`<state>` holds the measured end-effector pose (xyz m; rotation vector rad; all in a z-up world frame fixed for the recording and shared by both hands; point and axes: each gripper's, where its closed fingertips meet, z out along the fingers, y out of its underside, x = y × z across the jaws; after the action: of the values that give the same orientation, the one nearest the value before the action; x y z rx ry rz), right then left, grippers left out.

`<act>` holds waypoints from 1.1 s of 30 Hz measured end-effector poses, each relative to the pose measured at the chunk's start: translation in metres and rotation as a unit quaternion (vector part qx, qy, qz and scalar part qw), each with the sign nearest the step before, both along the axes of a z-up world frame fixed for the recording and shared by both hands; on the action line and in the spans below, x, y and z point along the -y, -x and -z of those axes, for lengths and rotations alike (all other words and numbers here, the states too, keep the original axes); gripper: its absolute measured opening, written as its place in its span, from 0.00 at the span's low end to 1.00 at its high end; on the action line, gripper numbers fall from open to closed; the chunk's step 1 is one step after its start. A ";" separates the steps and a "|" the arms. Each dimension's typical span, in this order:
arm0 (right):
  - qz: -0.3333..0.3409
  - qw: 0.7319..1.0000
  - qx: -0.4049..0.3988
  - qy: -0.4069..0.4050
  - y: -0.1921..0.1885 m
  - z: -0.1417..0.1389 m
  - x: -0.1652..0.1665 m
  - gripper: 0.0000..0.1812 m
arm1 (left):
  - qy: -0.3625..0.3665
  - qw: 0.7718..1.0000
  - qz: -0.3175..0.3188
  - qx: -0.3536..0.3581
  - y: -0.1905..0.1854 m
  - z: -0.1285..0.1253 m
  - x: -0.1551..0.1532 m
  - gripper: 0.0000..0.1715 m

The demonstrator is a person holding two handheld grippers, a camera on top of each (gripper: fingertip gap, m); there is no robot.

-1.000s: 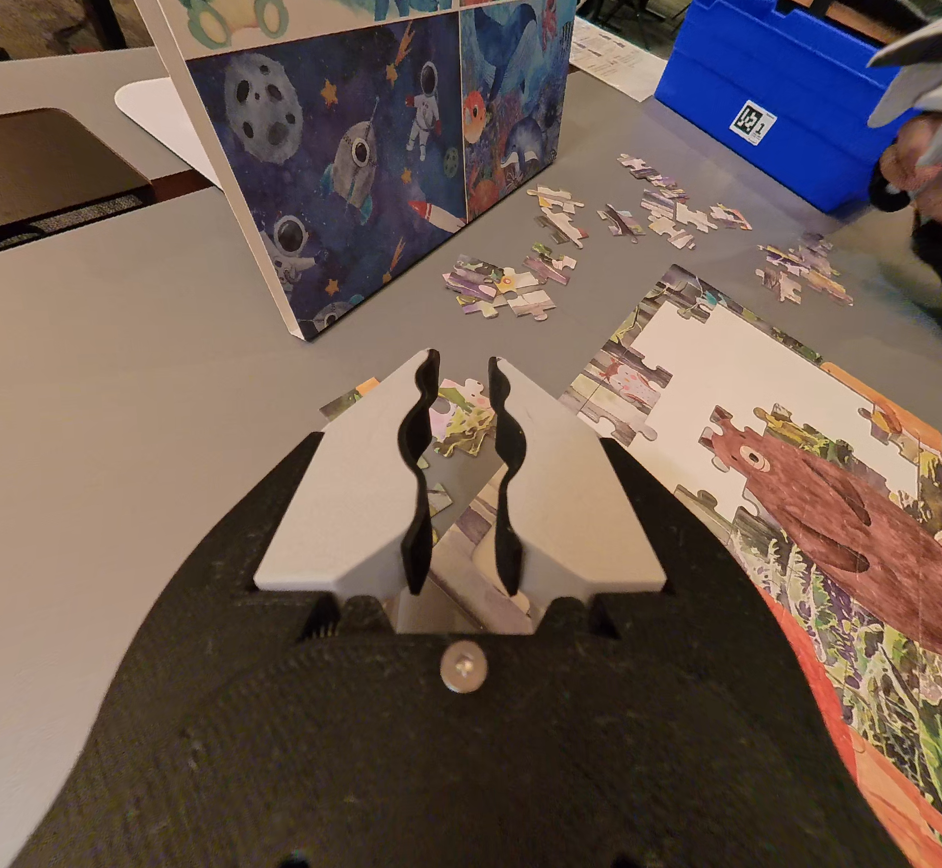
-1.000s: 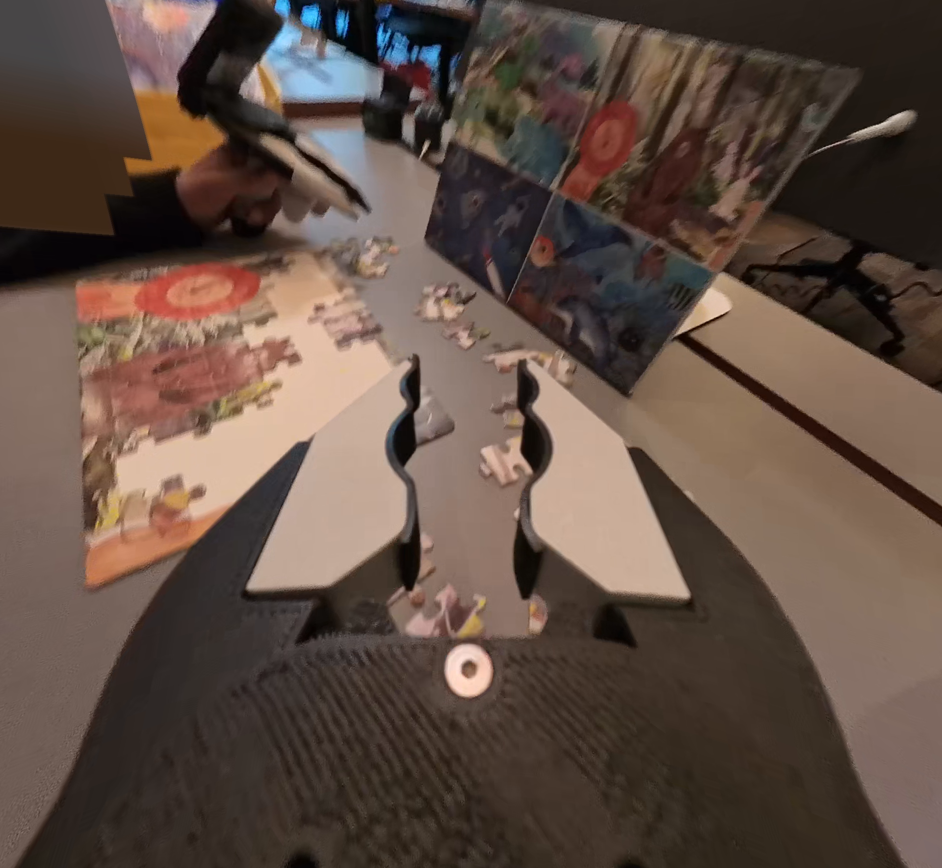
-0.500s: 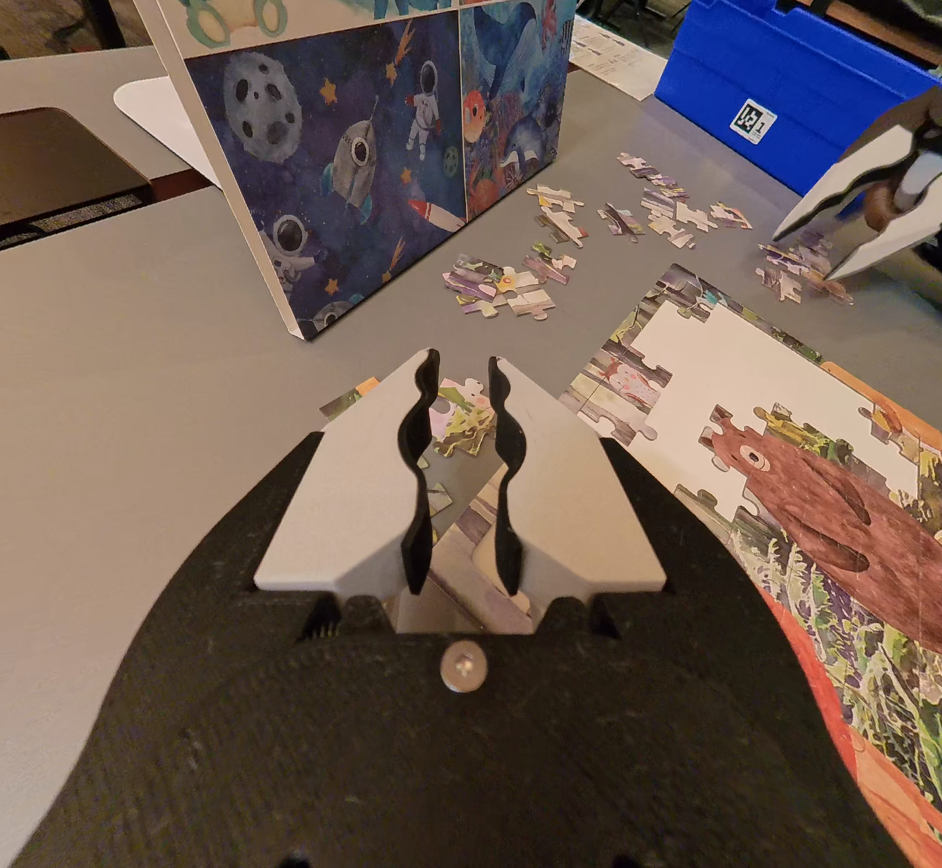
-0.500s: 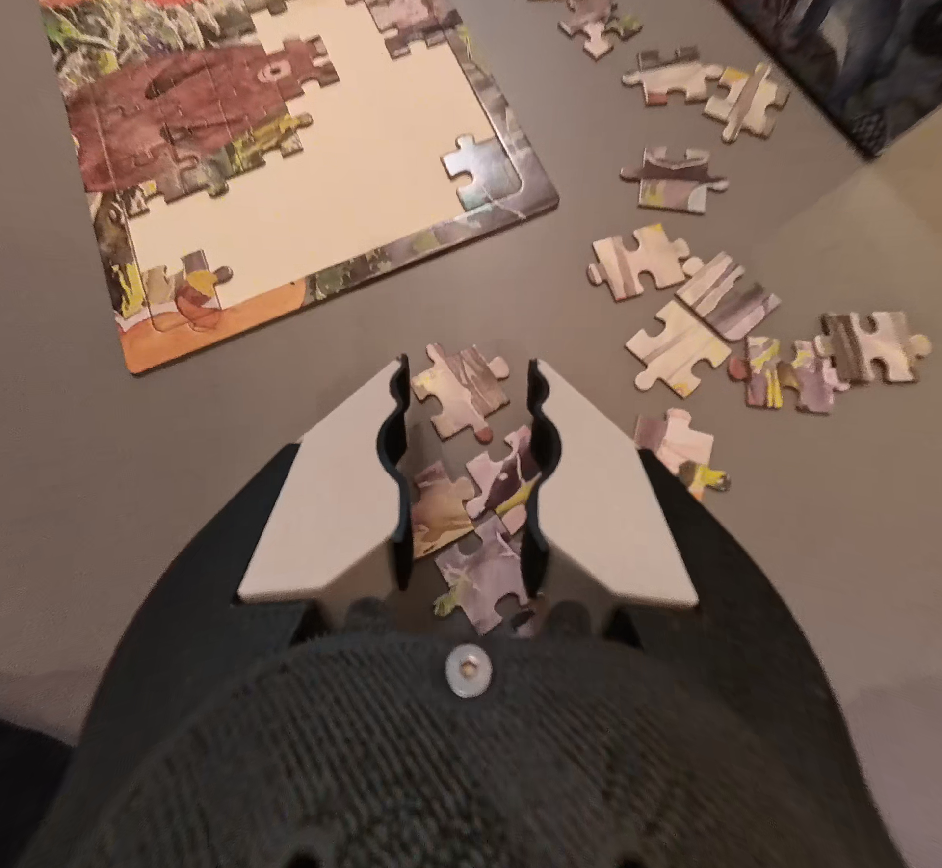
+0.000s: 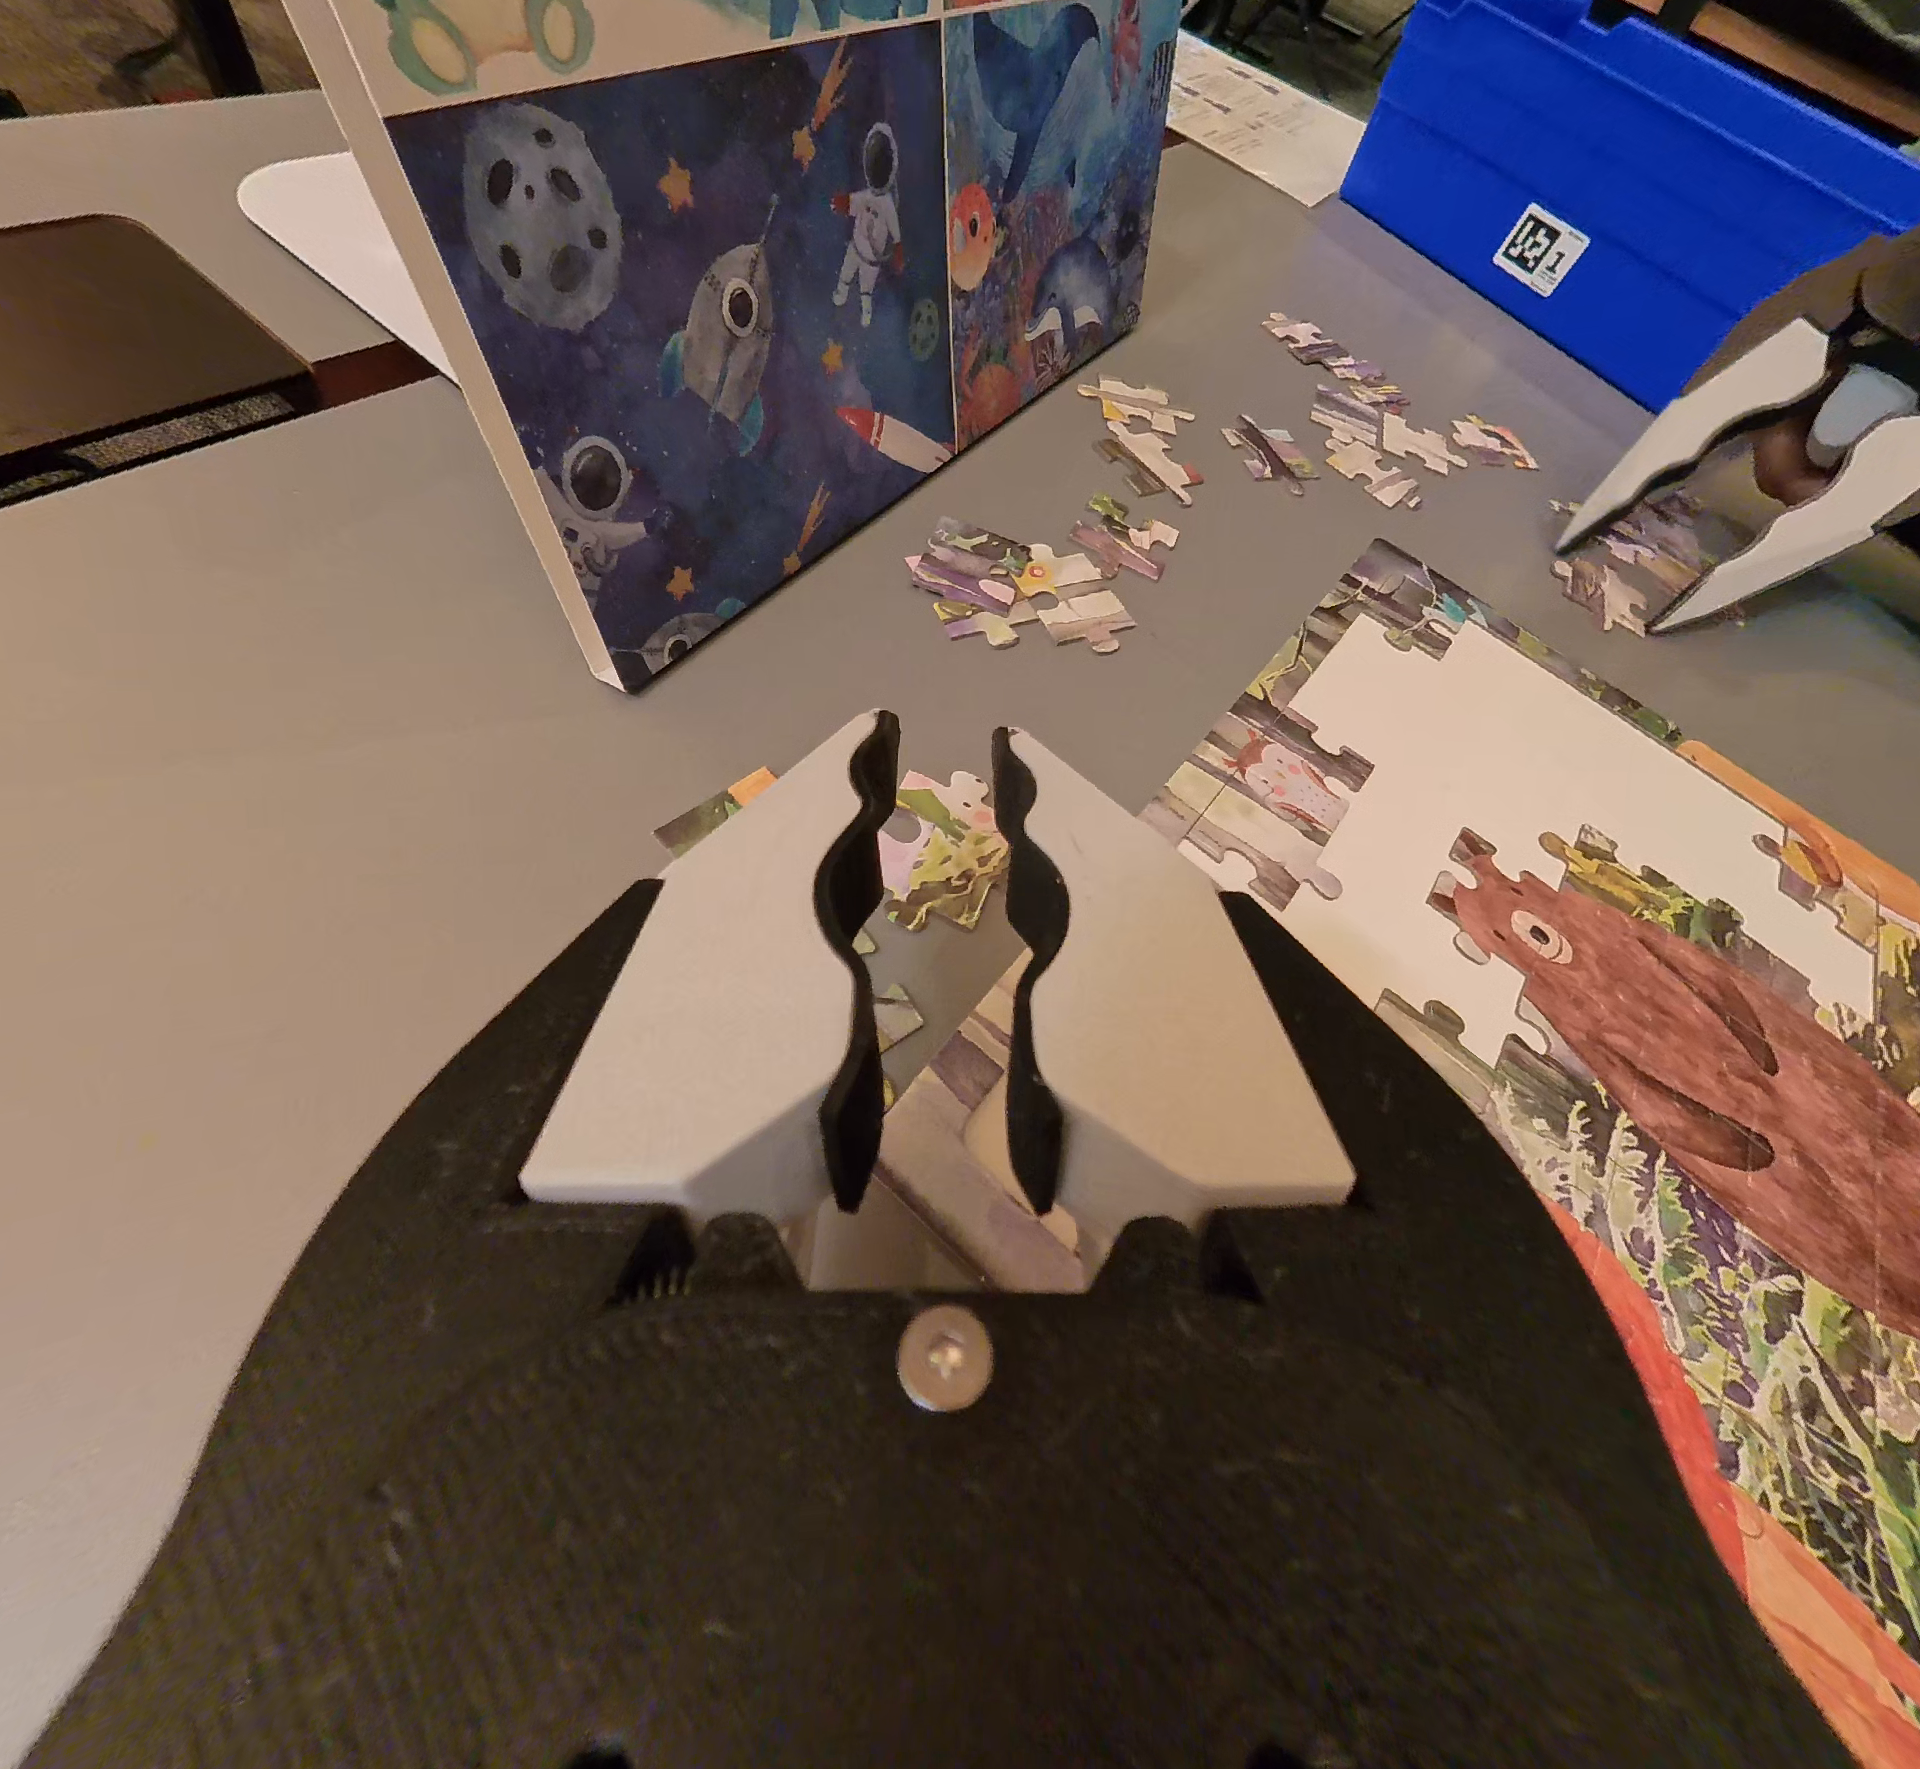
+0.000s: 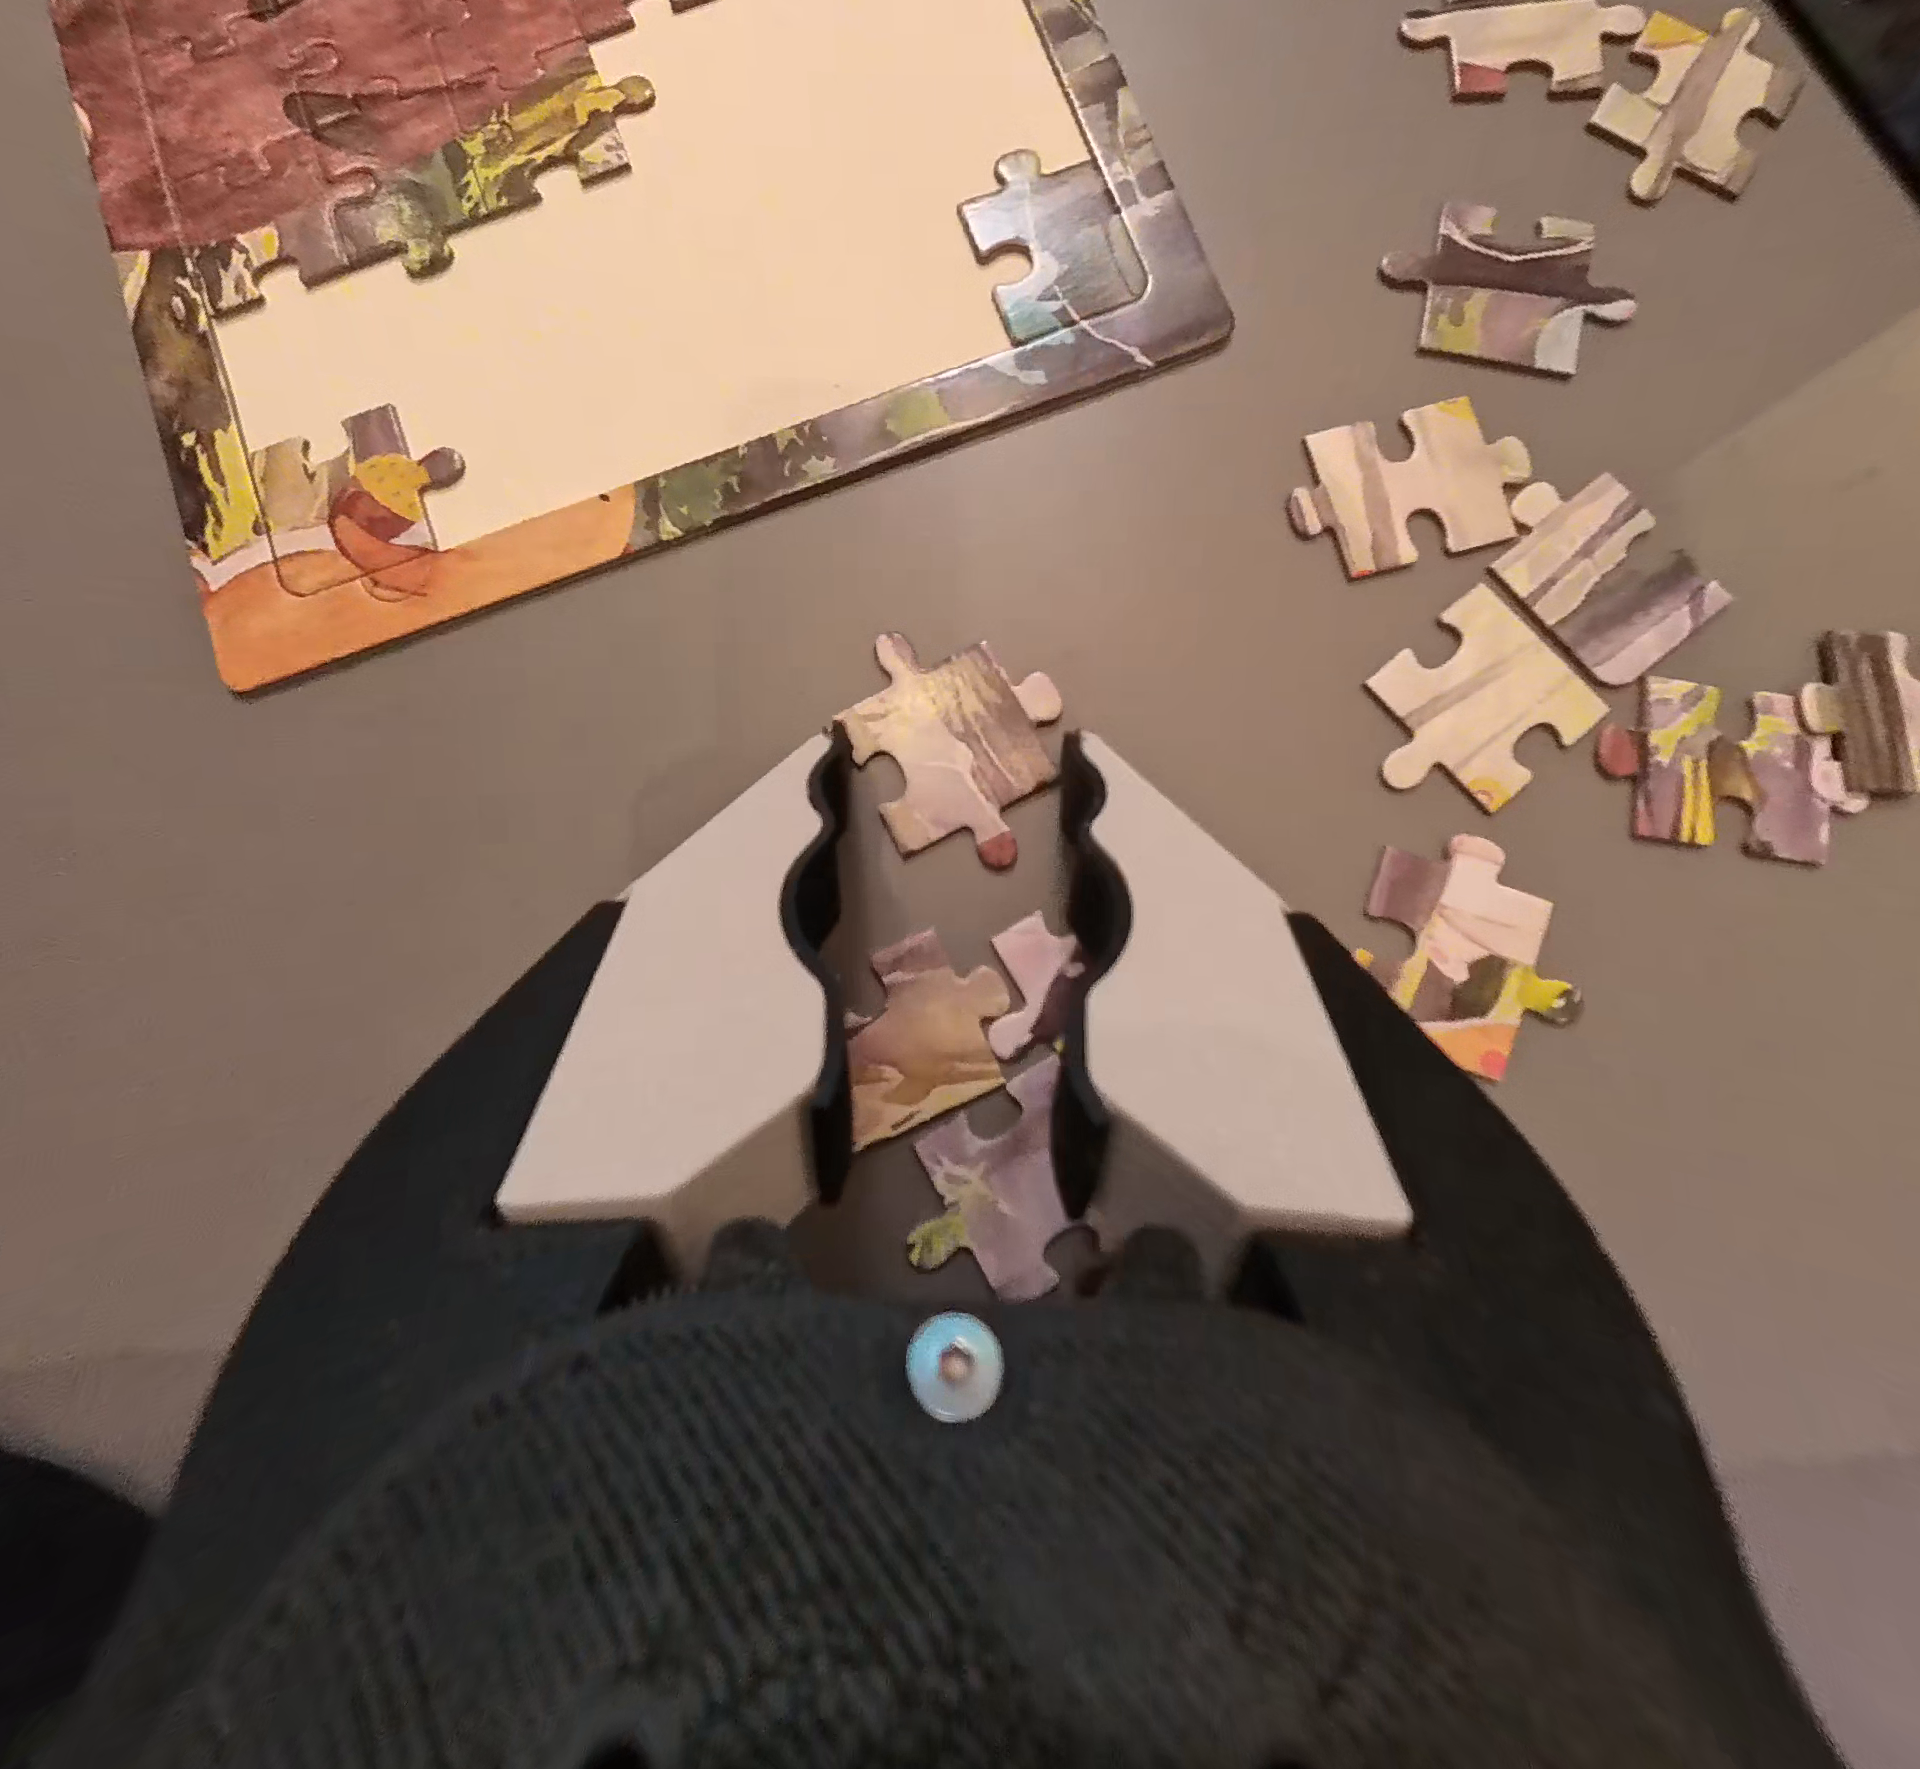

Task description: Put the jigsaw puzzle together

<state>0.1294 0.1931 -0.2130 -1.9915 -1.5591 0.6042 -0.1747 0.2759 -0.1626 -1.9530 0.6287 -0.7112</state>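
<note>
The puzzle board (image 6: 727, 213) lies on the grey table, with a brown bear (image 6: 312, 57) and some edge pieces fitted around a bare cream middle. It also shows in the left wrist view (image 5: 1455, 753). My right gripper (image 6: 951, 745) is open and points down, its jaws either side of a loose purple-grey piece (image 6: 966, 711). More loose pieces (image 6: 935, 1023) lie between its fingers lower down. It shows in the left wrist view (image 5: 1610, 587) over a pile of pieces. My left gripper (image 5: 943, 730) is slightly open and empty, above a few loose pieces (image 5: 945, 857) beside the board's corner.
A picture box (image 5: 727, 317) stands tilted behind the pieces. Scattered loose pieces lie right of the board (image 6: 1486, 691) and in front of the box (image 5: 1029, 587). A blue bin (image 5: 1621, 161) and a paper sheet (image 5: 1257, 119) sit at the back right. Some 35 centimetres of space lies between my two pairs of fingers.
My right gripper has swung from looking across the table to pointing down, and has come lower over the loose pieces by the board's corner. The left gripper has not moved.
</note>
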 end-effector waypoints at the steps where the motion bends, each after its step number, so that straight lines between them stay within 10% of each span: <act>1: -0.001 1.000 -0.001 0.001 0.001 0.000 0.001 0.20 | 0.000 1.000 0.000 0.000 0.000 0.000 0.000 0.09; 13: -0.017 1.000 0.002 0.006 0.005 -0.002 0.005 0.04 | 0.001 1.000 0.000 0.000 0.000 0.000 0.000 0.09; 33: -0.030 1.000 -0.003 0.008 0.010 -0.002 0.012 0.17 | 0.002 1.000 0.000 0.000 0.000 0.000 0.000 0.09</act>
<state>0.1191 0.1811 -0.2108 -1.9581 -1.6195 0.6480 -0.1746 0.2760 -0.1631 -1.9563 0.6283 -0.7135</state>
